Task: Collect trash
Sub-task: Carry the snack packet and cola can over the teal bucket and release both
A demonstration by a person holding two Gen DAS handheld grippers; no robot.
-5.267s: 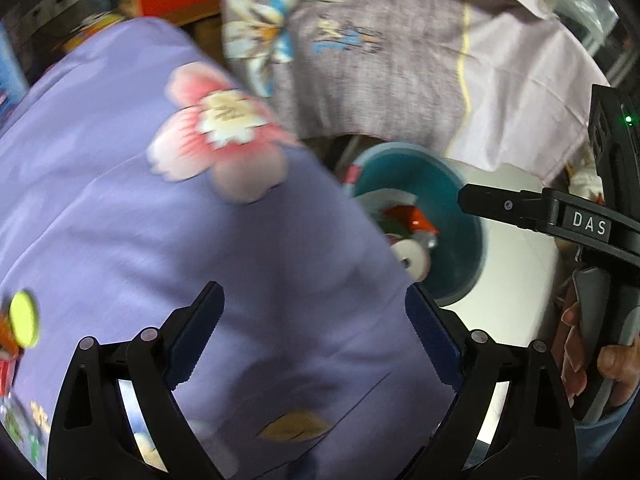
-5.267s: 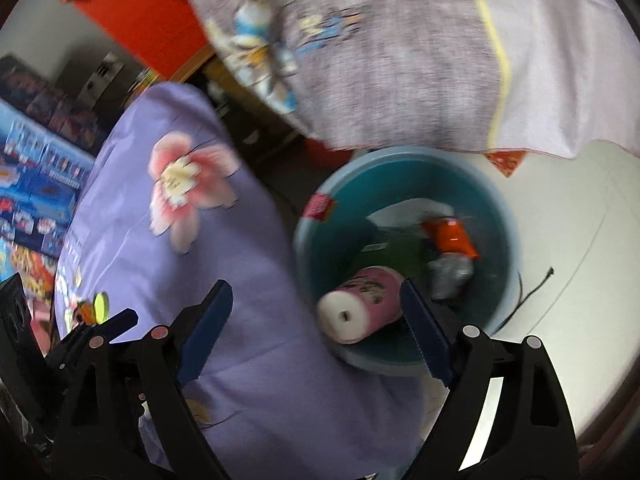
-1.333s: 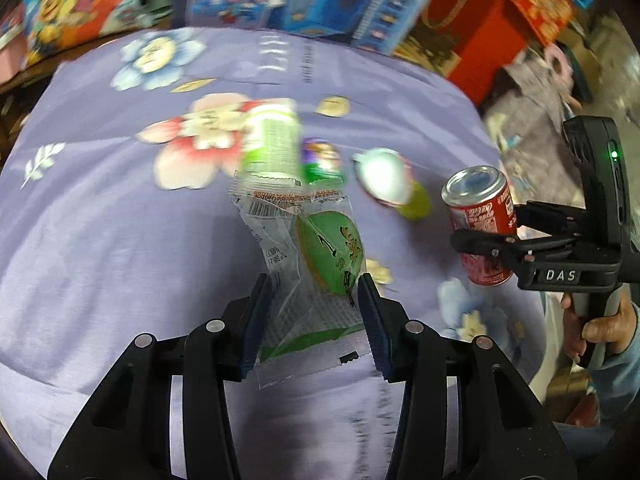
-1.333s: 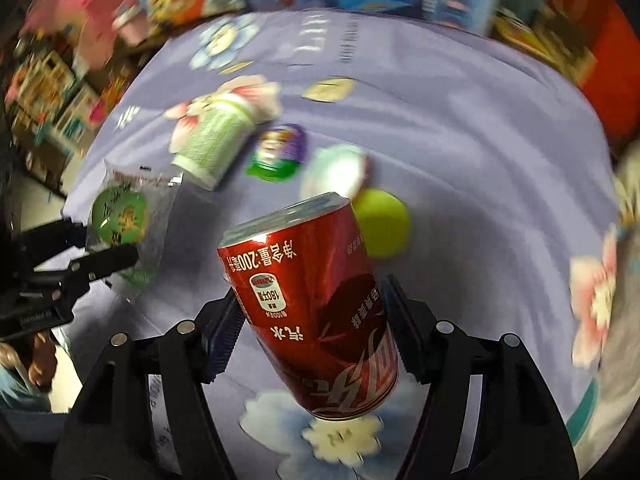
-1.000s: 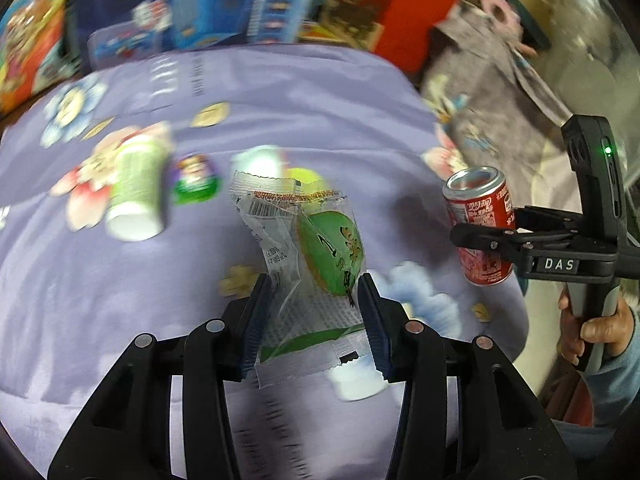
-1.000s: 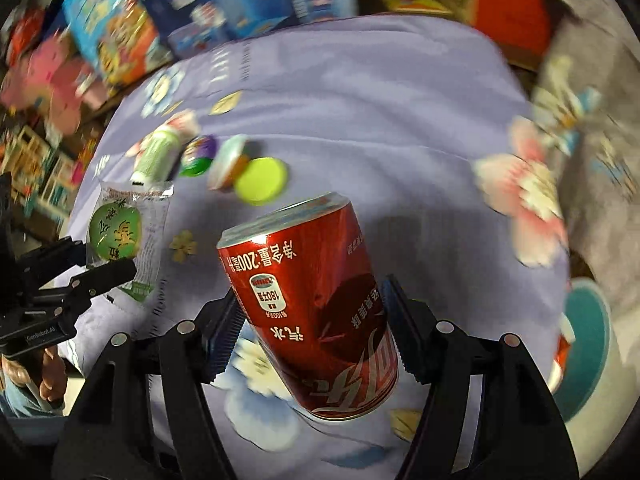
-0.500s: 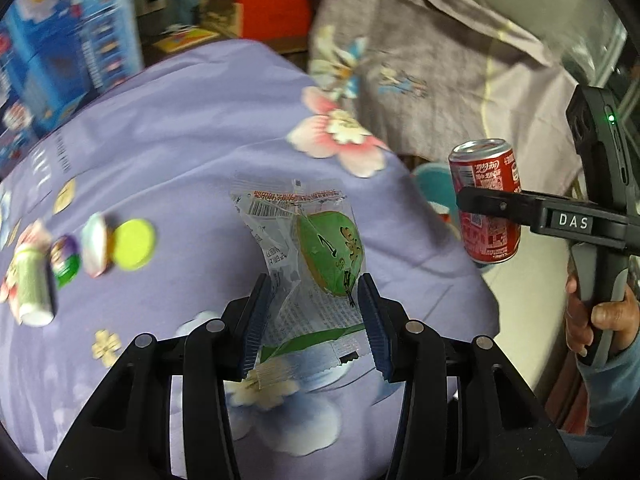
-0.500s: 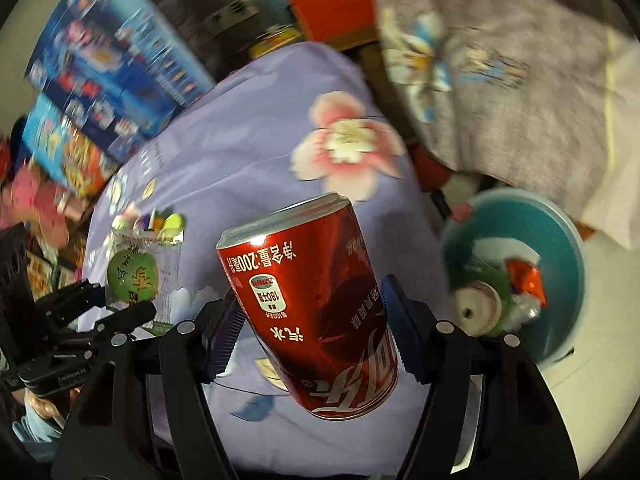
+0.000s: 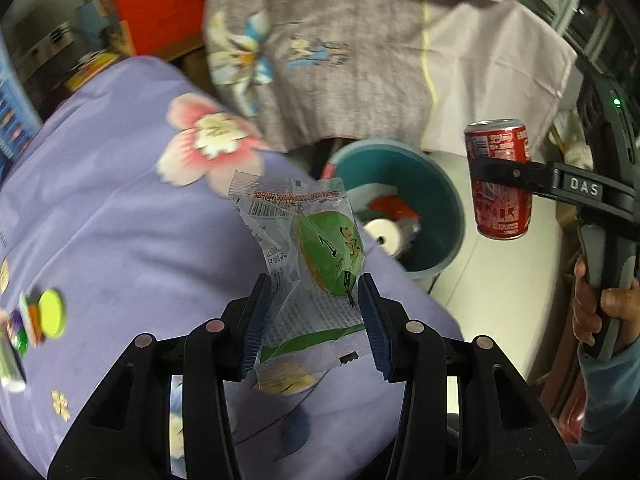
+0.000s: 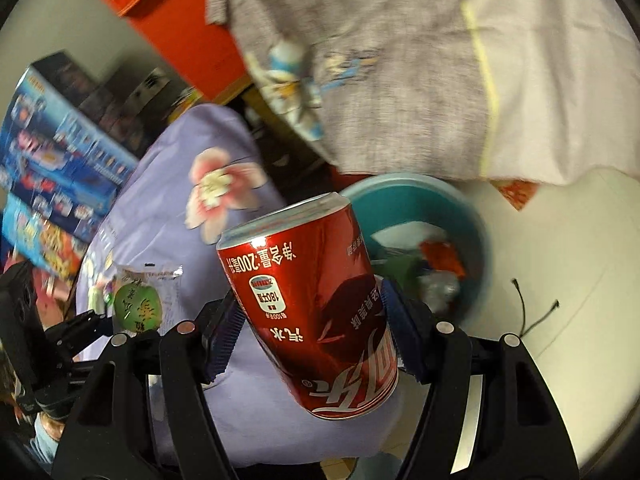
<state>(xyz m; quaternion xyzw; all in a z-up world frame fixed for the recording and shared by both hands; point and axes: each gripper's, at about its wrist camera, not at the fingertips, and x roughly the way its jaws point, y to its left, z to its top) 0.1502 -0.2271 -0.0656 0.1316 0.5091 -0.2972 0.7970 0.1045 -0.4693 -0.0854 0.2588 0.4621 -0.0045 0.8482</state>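
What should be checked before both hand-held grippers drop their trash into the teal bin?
1. Left hand-held gripper shut on snack wrapper: ok.
2. Right hand-held gripper shut on red can: ok.
3. Teal bin open, room left above the trash: ok.
4. Can directly over the bin: not ok, beside its rim.
5. Wrapper over the bin: not ok, above the purple cloth.
6. Can empty: cannot tell.

Red can (image 10: 308, 308) hides part of teal bin (image 10: 476, 240)

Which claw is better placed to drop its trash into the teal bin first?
Probably the right claw: its red soda can hangs beside the teal bin, while the left claw holds its snack wrapper over the purple cloth.
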